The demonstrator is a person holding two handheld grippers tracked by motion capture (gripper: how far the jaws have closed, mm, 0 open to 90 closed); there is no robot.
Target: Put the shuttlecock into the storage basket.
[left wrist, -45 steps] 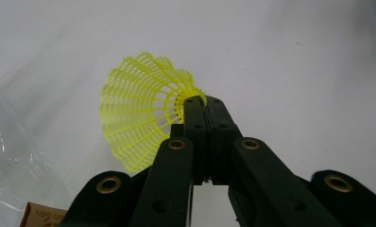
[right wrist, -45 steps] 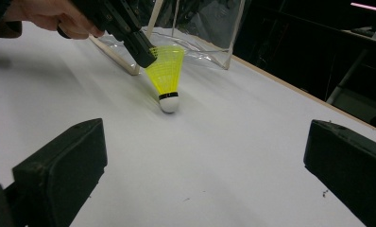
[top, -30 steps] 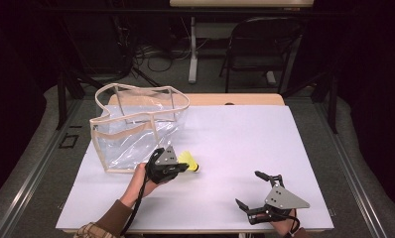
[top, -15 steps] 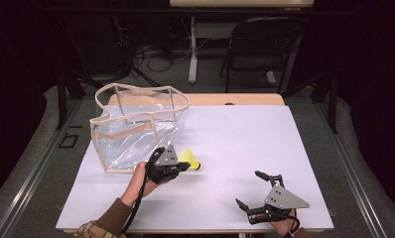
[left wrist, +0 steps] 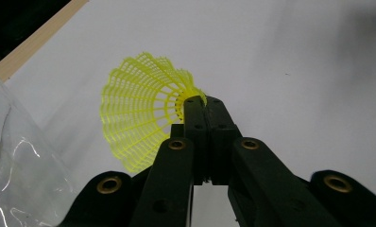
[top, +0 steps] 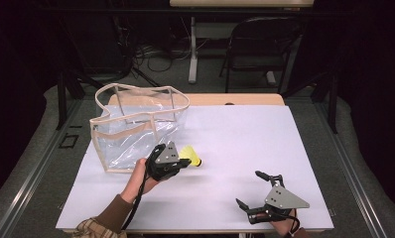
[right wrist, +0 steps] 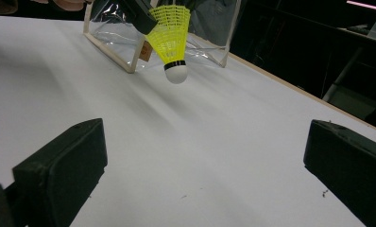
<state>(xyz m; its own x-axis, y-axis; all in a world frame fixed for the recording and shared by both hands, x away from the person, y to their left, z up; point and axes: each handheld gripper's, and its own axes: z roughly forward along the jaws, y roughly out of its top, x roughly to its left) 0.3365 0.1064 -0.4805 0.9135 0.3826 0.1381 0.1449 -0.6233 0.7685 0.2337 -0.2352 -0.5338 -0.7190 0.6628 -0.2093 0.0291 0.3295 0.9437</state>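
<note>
High view overhead; both gripper views close on shuttlecock (top: 191,154).

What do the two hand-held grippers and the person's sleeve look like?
Both are black, with two blocky jaws. The left hand-held gripper has brass-coloured pins at its linkage joints and a black cable trailing along the forearm. The right hand-held gripper carries a grey three-cornered plate on top. The left sleeve is brown, over a plaid cuff.

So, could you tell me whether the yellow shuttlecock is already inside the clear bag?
Not yet: the shuttlecock hangs outside the clear bag, pinched by its skirt in the left gripper, above the table.
</note>
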